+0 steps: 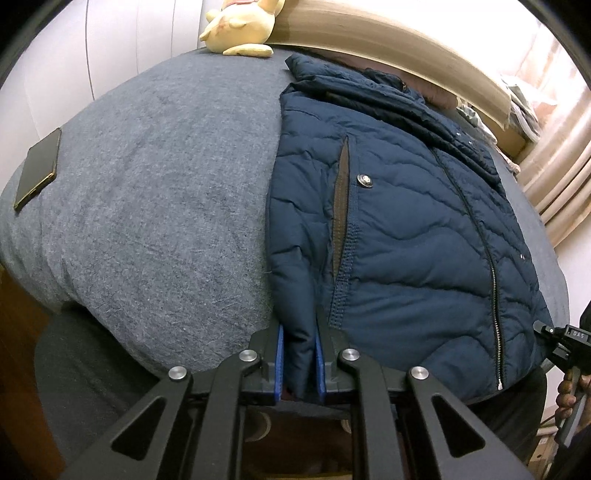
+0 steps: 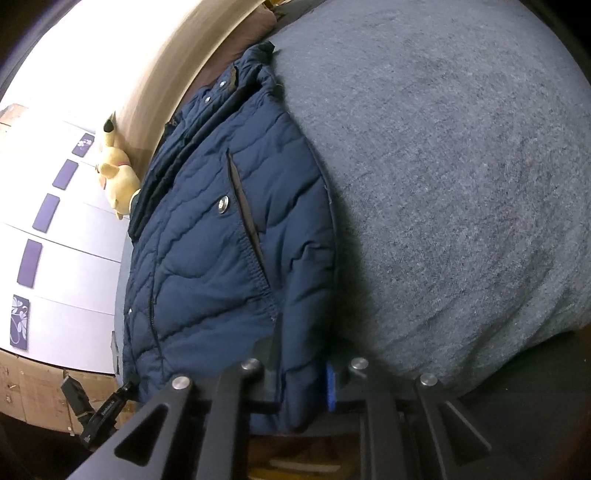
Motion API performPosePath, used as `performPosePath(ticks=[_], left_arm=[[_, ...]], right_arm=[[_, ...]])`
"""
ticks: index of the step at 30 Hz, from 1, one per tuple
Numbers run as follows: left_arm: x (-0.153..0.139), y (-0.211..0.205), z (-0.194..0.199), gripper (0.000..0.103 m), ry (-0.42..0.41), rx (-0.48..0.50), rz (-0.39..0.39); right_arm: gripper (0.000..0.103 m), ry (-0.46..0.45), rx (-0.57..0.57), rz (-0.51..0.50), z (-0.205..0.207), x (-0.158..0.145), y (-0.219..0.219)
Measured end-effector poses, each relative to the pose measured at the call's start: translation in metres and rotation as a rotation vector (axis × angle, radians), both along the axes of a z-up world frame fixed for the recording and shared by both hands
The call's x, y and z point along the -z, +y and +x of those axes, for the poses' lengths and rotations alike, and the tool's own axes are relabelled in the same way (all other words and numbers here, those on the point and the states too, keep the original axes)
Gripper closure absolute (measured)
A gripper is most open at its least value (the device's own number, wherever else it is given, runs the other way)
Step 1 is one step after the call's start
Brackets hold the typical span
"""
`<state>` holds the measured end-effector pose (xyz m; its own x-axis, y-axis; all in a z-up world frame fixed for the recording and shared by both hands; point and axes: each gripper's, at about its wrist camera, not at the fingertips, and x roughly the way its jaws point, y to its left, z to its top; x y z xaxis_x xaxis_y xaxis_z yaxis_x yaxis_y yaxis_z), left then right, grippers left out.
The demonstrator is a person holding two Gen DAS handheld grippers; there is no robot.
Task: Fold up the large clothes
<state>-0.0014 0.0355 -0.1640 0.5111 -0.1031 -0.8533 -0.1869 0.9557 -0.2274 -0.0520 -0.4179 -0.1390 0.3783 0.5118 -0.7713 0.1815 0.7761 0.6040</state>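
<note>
A navy quilted puffer jacket [image 1: 399, 221] lies front-up on a grey bed cover [image 1: 155, 206], zipper shut, a slit pocket and a snap button showing. My left gripper [image 1: 300, 354] is shut on the jacket's hem corner at the bed's near edge, fabric pinched between the blue pads [image 1: 279, 354]. In the right wrist view the jacket [image 2: 221, 251] lies left of centre. My right gripper [image 2: 301, 384] is shut on the opposite hem corner, fabric bulging between its fingers. The right gripper also shows at the right edge of the left wrist view [image 1: 565, 343].
A dark phone [image 1: 37, 168] lies on the cover at the left. A yellow plush toy [image 1: 240, 27] sits by the wooden headboard [image 1: 406, 40]. A white drawer unit [image 2: 66, 229] stands beyond the bed. Curtains [image 1: 554, 177] hang at the right.
</note>
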Motion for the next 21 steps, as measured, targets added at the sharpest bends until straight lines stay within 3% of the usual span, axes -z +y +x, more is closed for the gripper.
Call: performPosePath(ticks=[8, 14, 21], left_arm=[[-0.002, -0.008, 0.001, 0.089, 0.001, 0.004, 0.049], [-0.016, -0.022, 0.002, 0.089, -0.014, 0.014, 0.135], [-0.023, -0.025, 0.005, 0.091, -0.021, 0.014, 0.148]], right_arm=[[0.086, 0.006, -0.026, -0.020, 0.004, 0.000, 0.005], [0.087, 0.009, -0.032, -0.032, 0.007, 0.001, 0.007], [0.087, -0.003, -0.041, -0.042, 0.006, -0.003, 0.009]])
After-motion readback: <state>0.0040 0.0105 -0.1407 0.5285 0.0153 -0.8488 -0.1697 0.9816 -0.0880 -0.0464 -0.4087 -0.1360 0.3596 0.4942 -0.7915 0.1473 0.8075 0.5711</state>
